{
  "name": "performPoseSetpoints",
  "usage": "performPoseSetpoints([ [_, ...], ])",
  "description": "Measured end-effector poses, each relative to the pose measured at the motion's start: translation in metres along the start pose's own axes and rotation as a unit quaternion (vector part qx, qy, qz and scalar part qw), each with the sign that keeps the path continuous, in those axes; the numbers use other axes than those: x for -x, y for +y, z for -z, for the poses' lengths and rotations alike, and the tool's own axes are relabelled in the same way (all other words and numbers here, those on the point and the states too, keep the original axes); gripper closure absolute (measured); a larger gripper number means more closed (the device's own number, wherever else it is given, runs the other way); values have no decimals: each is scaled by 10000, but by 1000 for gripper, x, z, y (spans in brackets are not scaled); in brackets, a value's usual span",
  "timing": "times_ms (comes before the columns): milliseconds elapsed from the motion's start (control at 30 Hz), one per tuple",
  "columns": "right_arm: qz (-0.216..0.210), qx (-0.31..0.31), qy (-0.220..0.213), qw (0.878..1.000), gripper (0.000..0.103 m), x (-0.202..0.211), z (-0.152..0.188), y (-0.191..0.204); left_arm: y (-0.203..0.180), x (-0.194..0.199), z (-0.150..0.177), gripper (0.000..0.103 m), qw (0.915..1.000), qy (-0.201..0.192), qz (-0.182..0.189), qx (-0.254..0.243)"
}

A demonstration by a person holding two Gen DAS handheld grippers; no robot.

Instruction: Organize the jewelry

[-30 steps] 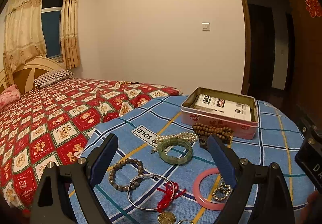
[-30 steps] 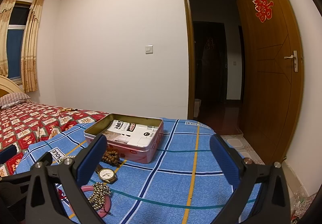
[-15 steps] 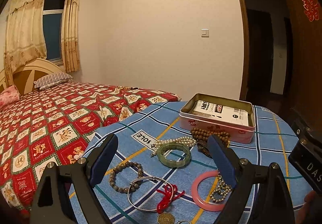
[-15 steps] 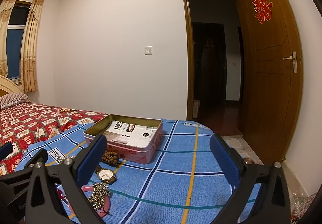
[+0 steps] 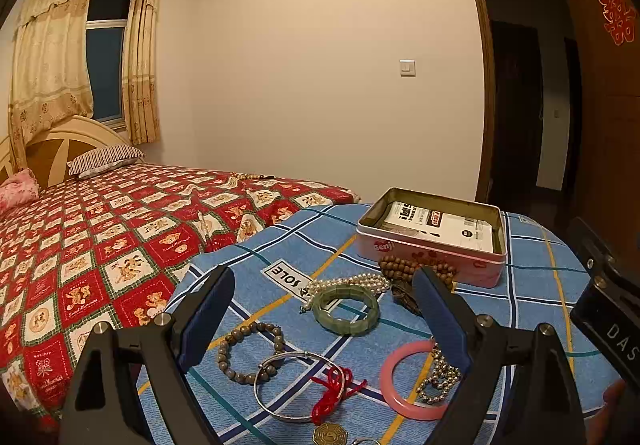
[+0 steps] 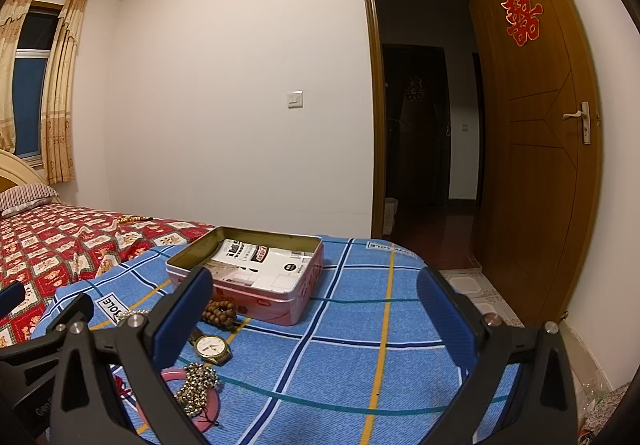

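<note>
"SOLE" on blue blanket label [image 5: 291,275]

1. Tin box [image 5: 432,249]: glossy painted metal, bare dull metal inside, holding printed paper.
2. Blue checked cloth [image 6: 360,357]: woven, matt.
3. Pink bangle [image 5: 404,401] and green bangle [image 5: 346,309]: smooth, polished.
4. Silver bangle [image 5: 280,389]: shiny metal.
5. Brown bead string [image 5: 404,269]: looked wooden.
6. Door [image 6: 536,149]: varnished wood.
</note>
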State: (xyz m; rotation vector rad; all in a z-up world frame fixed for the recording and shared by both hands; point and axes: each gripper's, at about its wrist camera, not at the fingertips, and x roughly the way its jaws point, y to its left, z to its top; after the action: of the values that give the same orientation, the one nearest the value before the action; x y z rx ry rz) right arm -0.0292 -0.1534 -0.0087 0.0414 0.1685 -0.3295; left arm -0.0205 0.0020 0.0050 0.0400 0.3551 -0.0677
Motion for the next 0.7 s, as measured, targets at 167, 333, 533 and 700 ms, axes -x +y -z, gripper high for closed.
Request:
performPoseSetpoints([
  [167, 0, 2, 0, 10000, 0, 0, 0, 0, 1, 0, 0, 12, 10000, -3, 4, 4],
  [333, -2, 0, 5, 10000, 0, 0, 0, 1, 3, 2, -1, 12, 9999, -15, 75, 75],
  [533, -110, -59, 173, 9998, 0, -6, 3, 0, 19, 5, -3, 12, 9997, -5, 235, 1],
  [700, -258, -300, 519, 9979, 0, -18, 6, -9, 53, -5, -7, 12, 9997, 169, 177, -51],
])
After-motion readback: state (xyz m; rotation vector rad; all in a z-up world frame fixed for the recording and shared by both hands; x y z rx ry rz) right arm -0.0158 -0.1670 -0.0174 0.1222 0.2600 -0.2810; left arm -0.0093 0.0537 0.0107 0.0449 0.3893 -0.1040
